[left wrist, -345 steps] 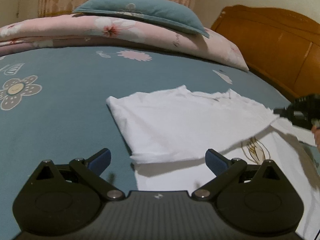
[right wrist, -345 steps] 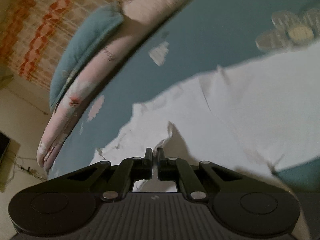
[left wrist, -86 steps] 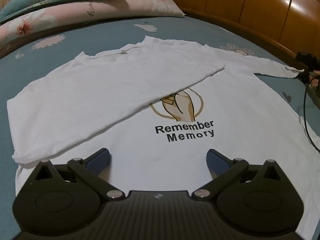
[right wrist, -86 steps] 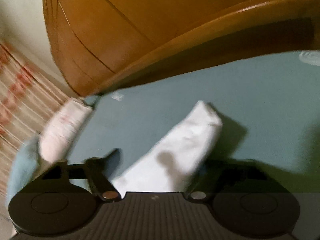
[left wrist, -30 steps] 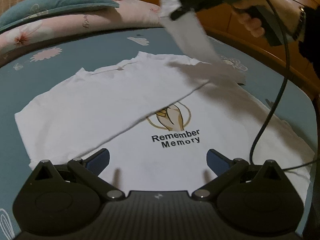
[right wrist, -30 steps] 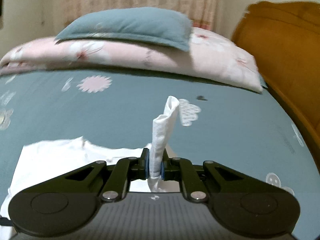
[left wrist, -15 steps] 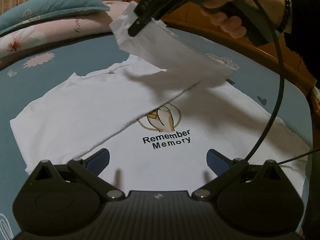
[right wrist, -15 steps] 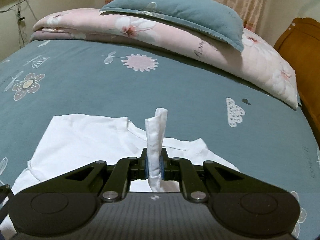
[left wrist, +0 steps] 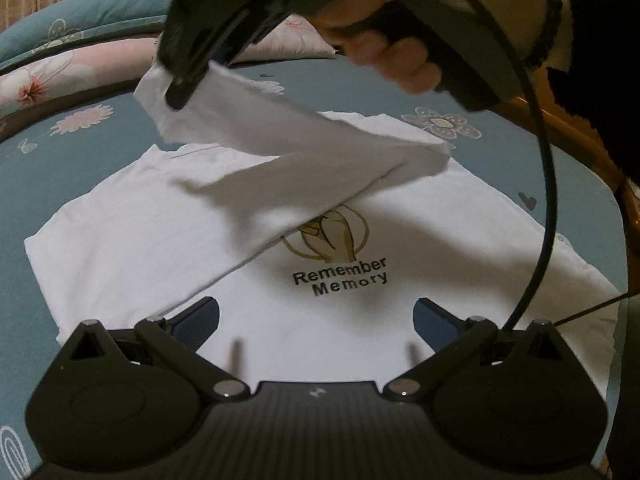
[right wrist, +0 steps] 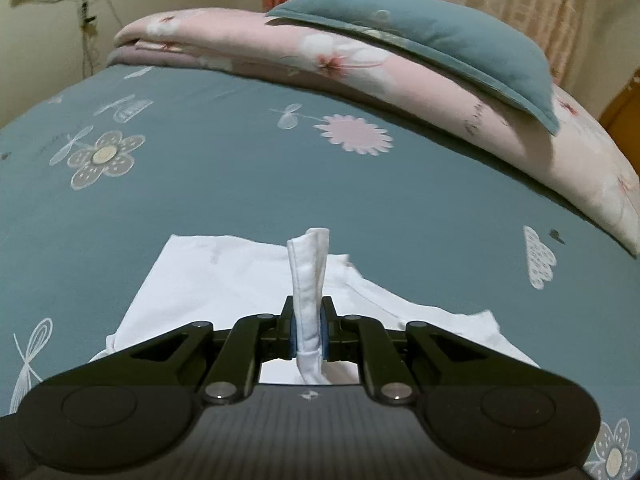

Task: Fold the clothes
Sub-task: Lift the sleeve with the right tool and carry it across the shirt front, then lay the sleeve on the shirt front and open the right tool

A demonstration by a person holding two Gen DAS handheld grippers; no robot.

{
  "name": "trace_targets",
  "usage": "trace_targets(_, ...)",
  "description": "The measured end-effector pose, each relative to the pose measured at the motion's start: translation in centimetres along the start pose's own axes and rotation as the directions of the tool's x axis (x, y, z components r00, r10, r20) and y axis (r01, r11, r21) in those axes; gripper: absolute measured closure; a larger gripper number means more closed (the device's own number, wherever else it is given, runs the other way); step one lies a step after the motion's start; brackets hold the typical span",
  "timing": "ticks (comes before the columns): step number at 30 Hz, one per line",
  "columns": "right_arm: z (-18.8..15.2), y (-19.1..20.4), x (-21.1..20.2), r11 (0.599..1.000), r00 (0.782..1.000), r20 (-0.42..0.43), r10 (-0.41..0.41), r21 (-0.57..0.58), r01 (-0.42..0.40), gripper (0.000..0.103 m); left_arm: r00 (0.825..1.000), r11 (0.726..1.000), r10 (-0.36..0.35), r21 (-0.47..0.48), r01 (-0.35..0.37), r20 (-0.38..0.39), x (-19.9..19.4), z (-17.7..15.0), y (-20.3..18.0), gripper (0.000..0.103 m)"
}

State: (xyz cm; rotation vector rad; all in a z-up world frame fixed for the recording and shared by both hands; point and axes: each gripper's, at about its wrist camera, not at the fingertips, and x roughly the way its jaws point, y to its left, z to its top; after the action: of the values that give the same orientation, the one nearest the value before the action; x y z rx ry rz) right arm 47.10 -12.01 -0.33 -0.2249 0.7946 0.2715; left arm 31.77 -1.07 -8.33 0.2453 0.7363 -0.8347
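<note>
We see the white shirt (left wrist: 420,312) lying flat on the teal bedsheet (left wrist: 100,148), chest side up, with a printed hand emblem and the words "Remember Memory" near its middle. Its left half is already folded over onto the body, making a long slanting edge that runs up toward the emblem. The right sleeve (left wrist: 280,120) is lifted off the bed and stretches across the shirt toward the collar, throwing a shadow on the cloth beneath.

Our right gripper (right wrist: 307,332) pinches that sleeve at the cuff; in its own camera the hemmed end stands upright between the closed blue pads, with a short tail hanging below them. From the left camera we see the same gripper (left wrist: 180,88) above the shirt, gripped by a hand (left wrist: 384,40) with a beaded bracelet and a dark sleeve behind it. A black cable (left wrist: 548,184) curves down from the handle across the shirt's right side.

Our left gripper (left wrist: 316,316) hovers low over the shirt's lower hem (its fingers spread wide, nothing between them).

Farther out, a pink flowered quilt (right wrist: 400,68) lies folded along the far side of the bed with a teal pillow (right wrist: 420,36) on top.
</note>
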Motion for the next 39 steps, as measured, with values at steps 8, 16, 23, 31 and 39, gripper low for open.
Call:
trace_targets(8, -1.9, 2.9, 2.5, 0.999, 1.0, -0.002, -0.009, -0.047, 0.009, 0.091, 1.0, 0.997, -0.024, 0.072, 0.024, -0.012, -0.5, -1.5, 0.6, 0.001)
trace_targets(16, -3.7, 3.7, 3.6, 0.999, 1.0, 0.002, 0.008, -0.033, -0.008, 0.091, 0.999, 0.992, -0.045, 0.116, 0.048, -0.029, -1.0, -2.6, 1.1, 0.001)
trace_targets(23, -4.5, 4.9, 4.4, 1.0, 1.0, 0.023, 0.012, -0.029, -0.011, 0.091, 0.997, 0.99, -0.03, 0.134, 0.04, -0.072, -0.2, -3.0, 1.2, 0.001)
trace_targets(31, -5.1, 6.5, 5.4, 0.993, 0.996, 0.022, 0.09, -0.077, -0.088, 0.091, 0.996, 0.989, -0.038, 0.14, 0.049, -0.081, -0.2, -3.4, 1.4, 0.001)
trace_targets(39, -5.4, 5.8, 6.2, 0.992, 0.992, -0.032, 0.119, -0.033, -0.12, 0.073, 0.996, 0.99, -0.03, 0.131, 0.041, -0.084, -0.1, -3.6, 1.8, 0.001)
